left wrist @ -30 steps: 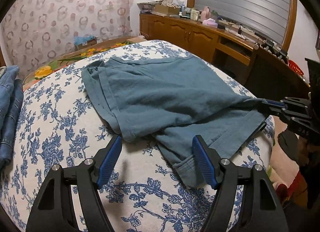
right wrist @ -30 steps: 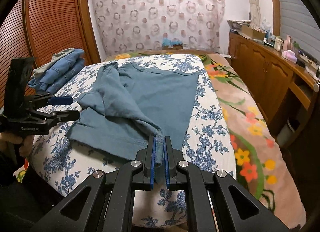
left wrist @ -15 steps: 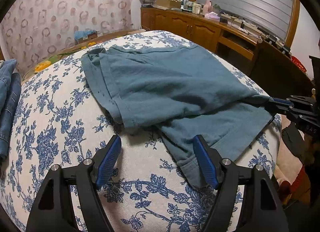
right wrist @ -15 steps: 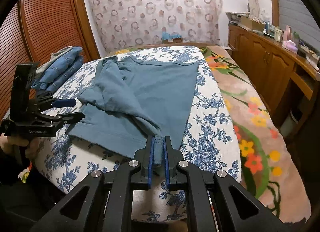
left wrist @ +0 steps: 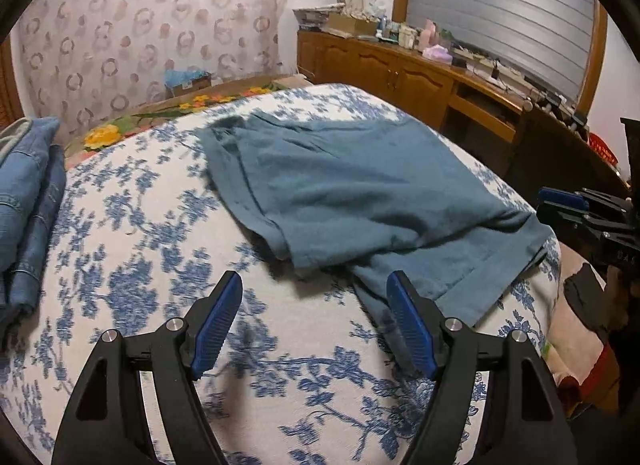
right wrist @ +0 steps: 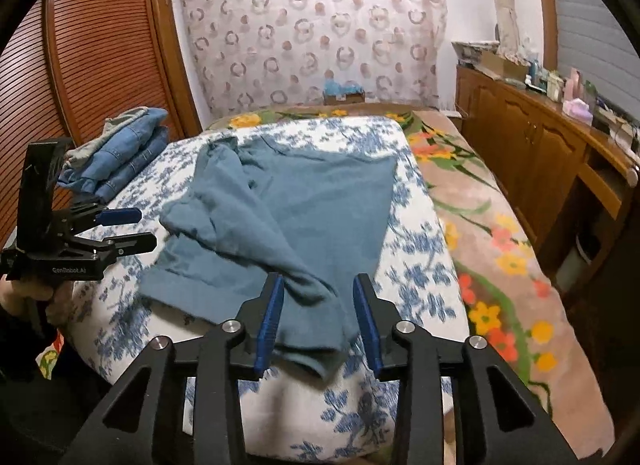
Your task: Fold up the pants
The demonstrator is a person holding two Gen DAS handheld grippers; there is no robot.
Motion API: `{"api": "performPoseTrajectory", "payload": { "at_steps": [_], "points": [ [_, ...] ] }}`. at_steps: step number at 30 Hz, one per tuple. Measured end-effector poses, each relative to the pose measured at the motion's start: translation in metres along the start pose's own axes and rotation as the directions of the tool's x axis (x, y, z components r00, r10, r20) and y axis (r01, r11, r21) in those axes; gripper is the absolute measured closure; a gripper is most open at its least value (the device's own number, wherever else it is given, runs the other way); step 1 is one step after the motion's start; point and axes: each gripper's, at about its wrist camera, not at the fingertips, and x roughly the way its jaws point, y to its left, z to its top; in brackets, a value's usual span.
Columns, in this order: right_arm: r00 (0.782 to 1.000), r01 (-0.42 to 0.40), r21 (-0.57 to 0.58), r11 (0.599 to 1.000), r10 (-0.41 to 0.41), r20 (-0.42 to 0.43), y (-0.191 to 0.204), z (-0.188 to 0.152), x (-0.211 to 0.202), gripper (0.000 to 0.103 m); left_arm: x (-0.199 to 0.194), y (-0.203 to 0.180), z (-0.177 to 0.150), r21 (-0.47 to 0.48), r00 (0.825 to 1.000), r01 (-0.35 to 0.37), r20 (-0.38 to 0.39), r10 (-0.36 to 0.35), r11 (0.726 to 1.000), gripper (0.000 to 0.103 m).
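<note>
Teal-blue pants [left wrist: 360, 193] lie partly folded on the blue-flowered bed sheet [left wrist: 132, 257], one leg draped over the other. My left gripper [left wrist: 314, 289] is open just short of the near hem, with only sheet between its fingers. In the right wrist view the pants [right wrist: 304, 201] stretch away from me. My right gripper [right wrist: 319, 285] is opening, and the bunched leg end lies loose between its blue pads at the bed's edge. Each gripper shows in the other's view: the right gripper [left wrist: 576, 205] at the far right, the left gripper [right wrist: 132, 229] at the left, held by a hand.
Folded jeans [right wrist: 120, 157] are stacked on the bed's left side, also seen as the jeans [left wrist: 28, 193]. A flowered blanket [right wrist: 480, 225] covers the right part of the bed. A wooden cabinet [right wrist: 540, 137] full of small items runs along the right wall; a slatted wardrobe [right wrist: 80, 65] stands on the left.
My right gripper's jaws have parted and let go of the pant leg, which now rests slack on the bed's edge. The left gripper shifted a little and stays open.
</note>
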Motion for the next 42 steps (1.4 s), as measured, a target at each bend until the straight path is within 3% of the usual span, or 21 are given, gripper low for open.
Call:
{"api": "performPoseTrajectory", "payload": {
  "at_steps": [13,26,38,40,42],
  "points": [
    [0.995,-0.095,-0.083,0.992,0.096,0.005,0.039,0.030,0.044,0.063,-0.021,0.033,0.000,-0.046,0.997,-0.058,0.049,0.061,0.997,0.027],
    [0.966,-0.251,-0.257,0.933,0.223,-0.133,0.092,0.053,0.119,0.063,-0.035,0.068,-0.007,-0.097,0.991,-0.108,0.068,0.115,0.989,0.027],
    [0.964,-0.215,-0.392,0.894,0.130,-0.230,0.119,0.058,0.163,0.063,-0.032,0.090,-0.017,-0.142,0.989,-0.129,0.048,0.137,0.981,0.027],
    [0.968,-0.200,-0.412,0.889,0.113,-0.225,0.125,0.058,0.167,0.069,-0.032,0.090,-0.018,-0.143,0.990,-0.129,0.046,0.137,0.981,0.027],
    [0.973,-0.180,-0.425,0.887,0.097,-0.210,0.130,0.057,0.169,0.090,-0.031,0.088,-0.019,-0.141,0.990,-0.126,0.044,0.133,0.982,0.027]
  ]
}}
